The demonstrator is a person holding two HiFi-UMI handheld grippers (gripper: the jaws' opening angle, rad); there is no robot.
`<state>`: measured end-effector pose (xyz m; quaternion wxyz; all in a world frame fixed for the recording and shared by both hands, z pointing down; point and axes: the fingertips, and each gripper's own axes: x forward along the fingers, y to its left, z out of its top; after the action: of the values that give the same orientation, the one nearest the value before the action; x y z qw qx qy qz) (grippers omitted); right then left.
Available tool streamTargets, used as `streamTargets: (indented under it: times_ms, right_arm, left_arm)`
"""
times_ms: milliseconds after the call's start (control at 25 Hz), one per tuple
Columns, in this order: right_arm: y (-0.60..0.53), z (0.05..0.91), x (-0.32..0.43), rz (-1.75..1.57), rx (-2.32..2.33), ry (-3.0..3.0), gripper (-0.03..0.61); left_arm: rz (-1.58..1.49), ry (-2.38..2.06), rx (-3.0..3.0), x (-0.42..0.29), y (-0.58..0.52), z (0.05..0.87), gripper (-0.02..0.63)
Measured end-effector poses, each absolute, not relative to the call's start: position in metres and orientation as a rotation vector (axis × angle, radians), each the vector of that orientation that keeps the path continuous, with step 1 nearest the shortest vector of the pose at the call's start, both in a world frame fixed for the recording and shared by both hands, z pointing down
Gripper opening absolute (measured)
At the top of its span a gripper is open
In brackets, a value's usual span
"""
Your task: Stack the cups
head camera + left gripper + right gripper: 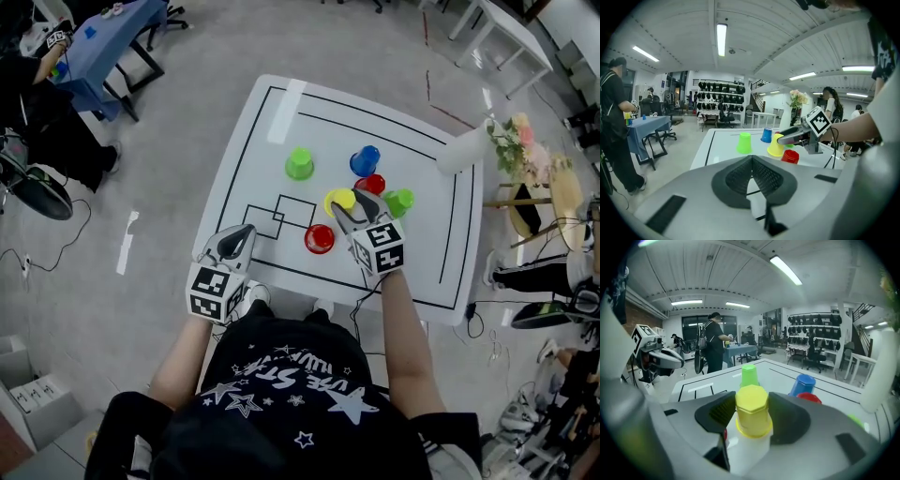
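Observation:
Several plastic cups stand upside down on the white table (262,131): a light green cup (299,164), a blue cup (365,160), a red cup (371,184), a green cup (400,201) and a second red cup (319,238). My right gripper (349,202) is shut on the yellow cup (752,408), its pads pressing the cup's two sides. The near red cup sits just left of that grip. My left gripper (246,232) hovers at the table's near left edge, shut and holding nothing; its pads meet (752,161). From there the yellow cup (776,145) shows under the right gripper (783,137).
A white vase with flowers (466,148) stands at the table's far right corner. Black lines mark rectangles on the table top. A blue table (112,37) with a person beside it is at the far left. Chairs and cables lie right of the table.

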<state>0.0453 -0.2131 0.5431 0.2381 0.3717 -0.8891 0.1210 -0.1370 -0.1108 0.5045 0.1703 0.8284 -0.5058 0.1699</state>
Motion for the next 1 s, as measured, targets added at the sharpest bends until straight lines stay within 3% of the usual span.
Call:
streamTargets:
  times_ms: [400,1000]
  right_arm:
    - [-0.16,0.549,0.1,0.435,1.167,-2.367,0.225]
    - [-0.124,0.56,0.087,0.467,1.138,-2.359,0.225]
  left_arm:
    - [0.49,-1.318,2.433,-0.103,-0.107,0.506,0.011]
    - [0.504,-1.246,2.468,-0.085,-0.103,0.508,0.011]
